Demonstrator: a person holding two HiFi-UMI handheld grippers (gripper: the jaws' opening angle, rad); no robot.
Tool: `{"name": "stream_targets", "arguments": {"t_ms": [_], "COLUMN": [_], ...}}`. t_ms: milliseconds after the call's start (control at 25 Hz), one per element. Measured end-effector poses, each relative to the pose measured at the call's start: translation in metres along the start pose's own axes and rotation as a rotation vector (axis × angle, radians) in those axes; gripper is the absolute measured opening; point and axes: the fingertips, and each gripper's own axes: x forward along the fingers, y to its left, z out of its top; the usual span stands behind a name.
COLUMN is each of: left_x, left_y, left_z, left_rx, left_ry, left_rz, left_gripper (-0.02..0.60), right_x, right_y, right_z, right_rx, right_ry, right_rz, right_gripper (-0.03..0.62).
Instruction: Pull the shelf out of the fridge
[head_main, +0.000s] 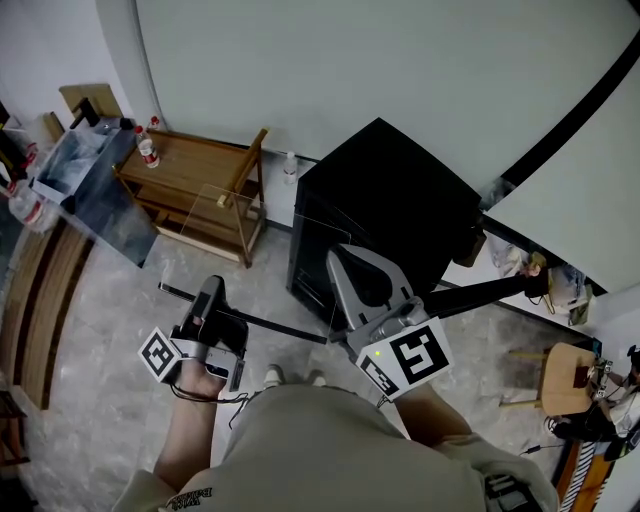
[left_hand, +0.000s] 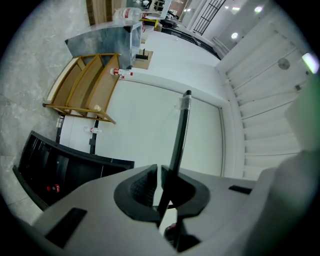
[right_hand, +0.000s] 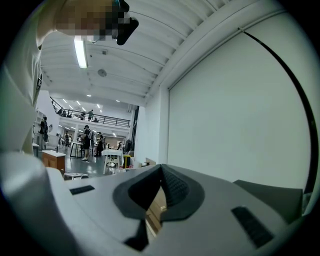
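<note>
The black mini fridge (head_main: 390, 190) stands against the white wall, and its open front (left_hand: 50, 170) shows dark inside. The shelf (head_main: 260, 250), a clear glass pane with a black front trim (head_main: 280, 328), hangs in the air in front of the fridge and left of it. My left gripper (head_main: 212, 290) is shut on that trim, which runs up between the jaws as a black bar (left_hand: 181, 130). My right gripper (head_main: 335, 255) is at the pane's right edge with its jaws together (right_hand: 160, 170). Whether they pinch the glass I cannot tell.
A wooden cart (head_main: 200, 185) with a bottle (head_main: 147, 148) stands left of the fridge, and a small spray bottle (head_main: 290, 165) sits by the wall. The fridge's open door (head_main: 490, 290) sticks out to the right. A wooden stool (head_main: 565, 375) is far right, a bench (head_main: 40, 300) far left.
</note>
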Motion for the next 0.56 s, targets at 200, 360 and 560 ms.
{"name": "stream_targets", "arguments": {"t_ms": [200, 360, 560], "left_x": [0.001, -0.0004, -0.0053], "left_y": [-0.0012, 0.0008, 0.0059], "left_z": [-0.0005, 0.0006, -0.0005], "left_rx": [0.007, 0.006, -0.012], "left_ry": [0.011, 0.017, 0.02], "left_rz": [0.005, 0.011, 0.042], "left_gripper": [0.029, 0.029, 0.028], "right_x": [-0.0017, -0.003, -0.0047], "right_y": [-0.0002, -0.0014, 0.0015], "right_z": [0.0018, 0.001, 0.0011], "right_rx": [0.003, 0.009, 0.018], "right_ry": [-0.002, 0.0, 0.015], "right_rz": [0.001, -0.006, 0.0], "right_gripper": [-0.003, -0.003, -0.003]}}
